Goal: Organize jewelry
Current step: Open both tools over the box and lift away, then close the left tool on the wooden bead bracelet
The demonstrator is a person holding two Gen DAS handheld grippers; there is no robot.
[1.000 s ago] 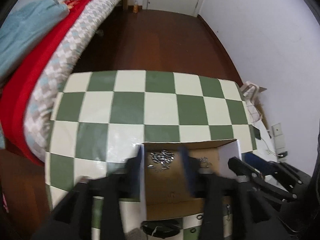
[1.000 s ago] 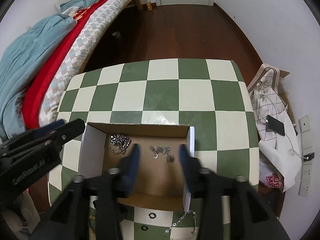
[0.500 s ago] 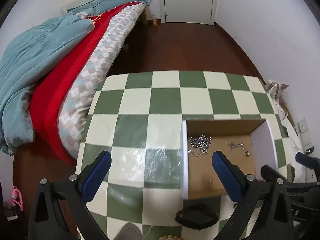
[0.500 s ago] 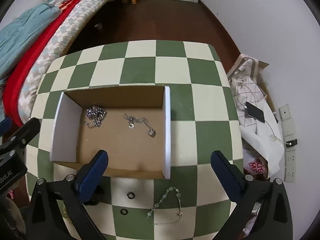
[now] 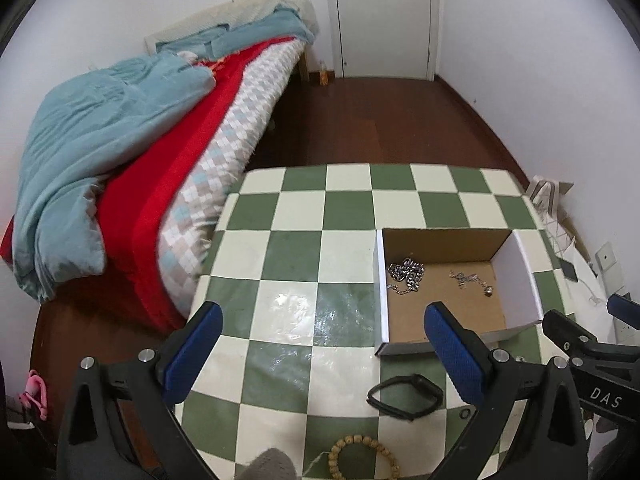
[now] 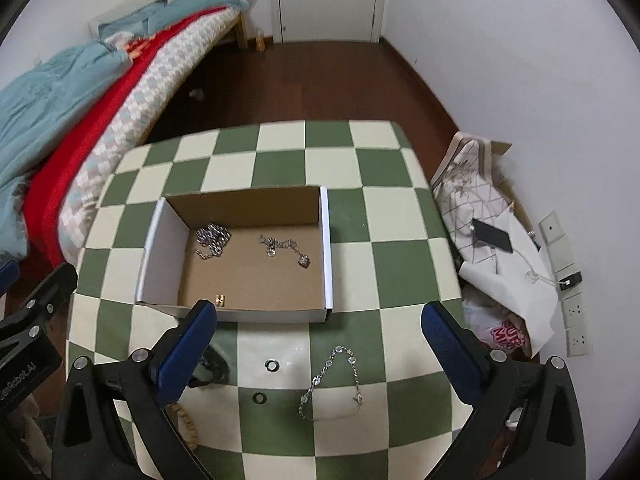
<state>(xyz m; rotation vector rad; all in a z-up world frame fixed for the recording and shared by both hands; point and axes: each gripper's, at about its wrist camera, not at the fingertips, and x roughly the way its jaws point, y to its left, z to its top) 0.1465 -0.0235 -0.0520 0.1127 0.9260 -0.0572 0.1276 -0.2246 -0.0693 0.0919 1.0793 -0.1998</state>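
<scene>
Silver bracelet [image 6: 334,380] of small round links lies looped on checkered table [image 6: 380,264].

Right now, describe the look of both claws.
Both the left claw and the right claw have black plastic arms with silver screws and blue textured pads. White lettering reading DAS marks the right claw's side in the left wrist view.

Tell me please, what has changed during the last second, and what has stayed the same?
Both hand-held grippers went from nearly closed over the cardboard box to wide open, and pulled back up and toward the person. The left hand-held gripper and right hand-held gripper hold nothing. The thick chain and thin necklace lie in the box as before; the crystal bracelet remains on the table.
</scene>
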